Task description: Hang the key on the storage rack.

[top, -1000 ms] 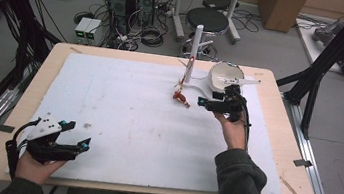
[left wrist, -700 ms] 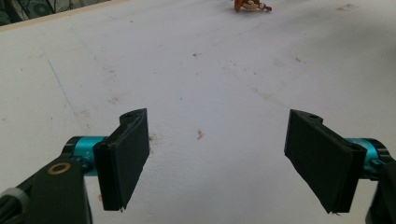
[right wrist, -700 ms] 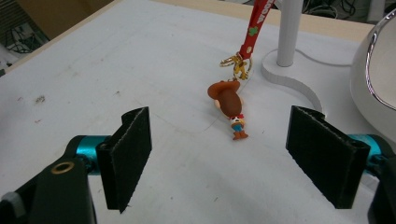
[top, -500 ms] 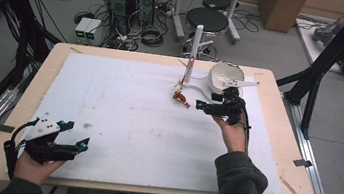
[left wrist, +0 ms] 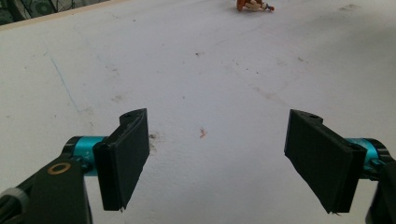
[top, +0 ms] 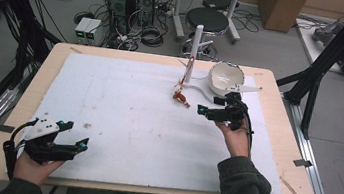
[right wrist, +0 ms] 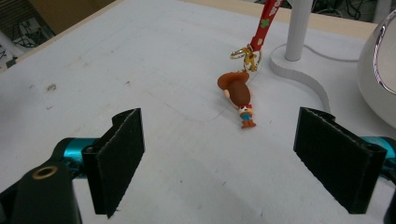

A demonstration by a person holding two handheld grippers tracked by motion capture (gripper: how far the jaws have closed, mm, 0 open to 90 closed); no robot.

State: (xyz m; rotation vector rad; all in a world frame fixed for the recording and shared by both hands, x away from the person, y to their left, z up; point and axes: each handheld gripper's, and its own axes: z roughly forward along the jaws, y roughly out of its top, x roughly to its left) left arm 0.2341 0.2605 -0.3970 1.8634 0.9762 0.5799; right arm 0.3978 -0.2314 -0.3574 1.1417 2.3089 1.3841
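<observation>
A small cowboy doll keychain [top: 180,98] with a brown hat lies on the white board [top: 122,115]. Its red strap [right wrist: 264,23] runs up to a white post [top: 194,49]. My right gripper [top: 208,106] sits just right of the doll, pointing at it. In the right gripper view the doll [right wrist: 239,95] lies on the board ahead of the gripper [right wrist: 219,158], whose jaws have just been opening; they stand open with nothing between them. My left gripper [top: 74,133] rests open at the board's near left corner, and in its own view [left wrist: 229,163] it holds nothing.
A white bowl-shaped shade [top: 226,77] stands behind the right gripper, beside the post's curved white base [right wrist: 299,72]. The wooden table edge [top: 165,60] frames the board. A stool and computer cases stand on the floor beyond the table.
The right gripper's jaws stand a little wider than before, and the hand has drifted slightly toward me. The doll and the left gripper have not moved.
</observation>
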